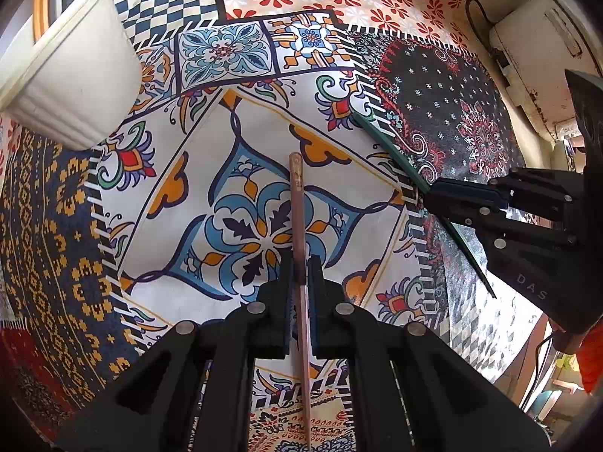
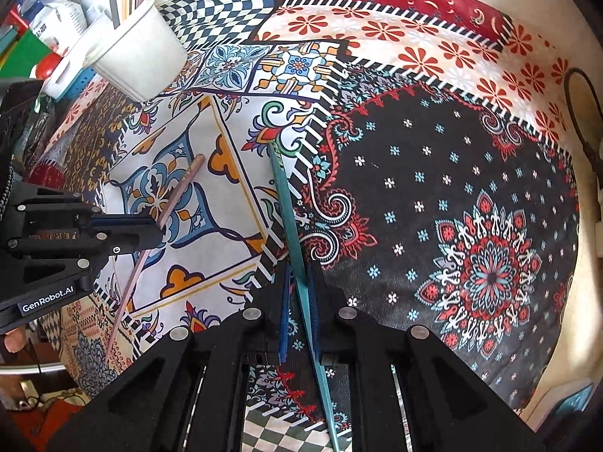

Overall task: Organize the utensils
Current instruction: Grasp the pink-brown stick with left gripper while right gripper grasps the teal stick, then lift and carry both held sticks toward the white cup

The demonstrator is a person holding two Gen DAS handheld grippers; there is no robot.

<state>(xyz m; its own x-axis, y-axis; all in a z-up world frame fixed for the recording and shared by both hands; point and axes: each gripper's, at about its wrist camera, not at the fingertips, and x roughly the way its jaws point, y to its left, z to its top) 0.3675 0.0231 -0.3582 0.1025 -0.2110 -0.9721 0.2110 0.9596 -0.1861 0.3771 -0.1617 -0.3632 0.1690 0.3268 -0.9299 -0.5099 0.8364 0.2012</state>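
My left gripper (image 1: 300,273) is shut on a pink chopstick (image 1: 296,196) that points forward over the patterned tablecloth; it also shows in the right wrist view (image 2: 181,192) held by the left gripper (image 2: 160,228). My right gripper (image 2: 299,282) is shut on a teal chopstick (image 2: 284,203); in the left wrist view the right gripper (image 1: 433,192) holds that teal chopstick (image 1: 388,143) at the right. A white tapered cup (image 1: 71,71) stands at the upper left, also in the right wrist view (image 2: 139,60). Both chopsticks are held above the cloth.
A patchwork tablecloth (image 2: 433,196) covers the table. A white appliance with a black cable (image 1: 535,49) sits at the far right edge. Boxes, a blue basket and clutter (image 2: 56,37) stand behind the cup at the far left.
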